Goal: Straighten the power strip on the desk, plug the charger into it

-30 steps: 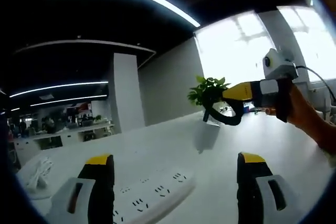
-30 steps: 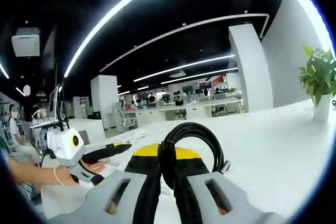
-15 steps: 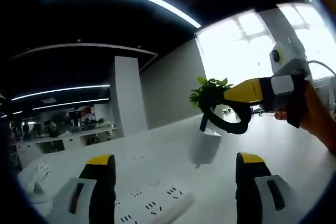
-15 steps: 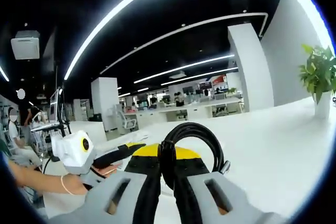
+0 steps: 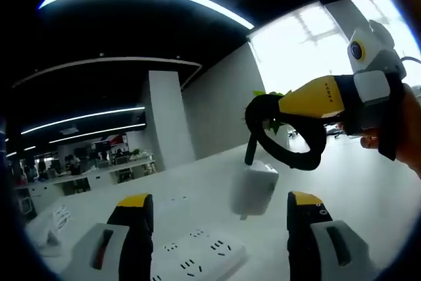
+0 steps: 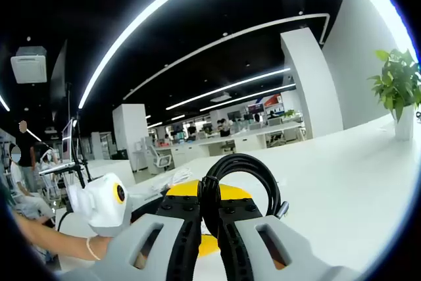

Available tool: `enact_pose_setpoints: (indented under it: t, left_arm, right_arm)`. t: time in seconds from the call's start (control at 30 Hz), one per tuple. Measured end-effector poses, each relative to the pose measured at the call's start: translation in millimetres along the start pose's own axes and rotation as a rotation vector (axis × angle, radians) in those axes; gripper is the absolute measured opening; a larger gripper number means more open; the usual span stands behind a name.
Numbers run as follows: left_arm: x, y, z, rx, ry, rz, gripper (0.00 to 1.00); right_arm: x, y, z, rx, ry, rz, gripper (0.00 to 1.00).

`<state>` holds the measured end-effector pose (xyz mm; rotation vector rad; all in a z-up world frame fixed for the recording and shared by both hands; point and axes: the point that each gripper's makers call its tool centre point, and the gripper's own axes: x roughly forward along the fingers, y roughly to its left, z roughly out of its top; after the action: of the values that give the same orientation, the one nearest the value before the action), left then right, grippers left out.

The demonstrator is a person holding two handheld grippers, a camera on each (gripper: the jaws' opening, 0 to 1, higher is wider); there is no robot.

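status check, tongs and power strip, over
Right tongs shut on black cable, white charger dangling. Left tongs open over power strip. Nothing blocking sockets.

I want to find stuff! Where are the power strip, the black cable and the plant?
power strip (image 5: pixel 197 261): left gripper view, top face with sockets.
black cable (image 6: pixel 245 169): right gripper view, coiled loop.
plant (image 6: pixel 397 87): right gripper view, leaves.

Bare desk (image 5: pixel 375 195) right of the power strip (image 5: pixel 194 262).
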<state>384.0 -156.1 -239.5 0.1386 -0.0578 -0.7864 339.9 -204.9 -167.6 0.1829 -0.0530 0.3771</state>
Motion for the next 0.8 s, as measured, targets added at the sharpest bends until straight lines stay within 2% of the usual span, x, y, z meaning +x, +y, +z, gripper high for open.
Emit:
enact_pose_setpoints:
  t: [0.17, 0.27, 0.4, 0.47, 0.8]
  left_arm:
    - [2.3, -5.7, 1.5, -0.014, -0.003, -0.020, 0.79]
    - [3.1, -11.3, 3.2, 0.010, -0.008, -0.023, 0.75]
    - [3.9, -15.3, 9.1, 0.038, -0.033, -0.014, 0.62]
    - [5.1, -15.8, 11.4, 0.048, -0.040, -0.006, 0.59]
    - [10.2, -20.6, 7.9, 0.051, -0.017, -0.006, 0.56]
  right_arm:
    - [0.6, 3.0, -1.5, 0.005, 0.002, 0.003, 0.05]
    - [1.2, 4.3, -2.2, 0.008, 0.003, 0.003, 0.05]
    - [2.2, 6.3, -3.9, 0.016, 0.007, 0.006, 0.05]
    - [2.7, 8.0, -4.9, 0.018, 0.010, 0.009, 0.05]
    - [2.3, 14.0, -3.8, 0.013, 0.010, 0.017, 0.05]
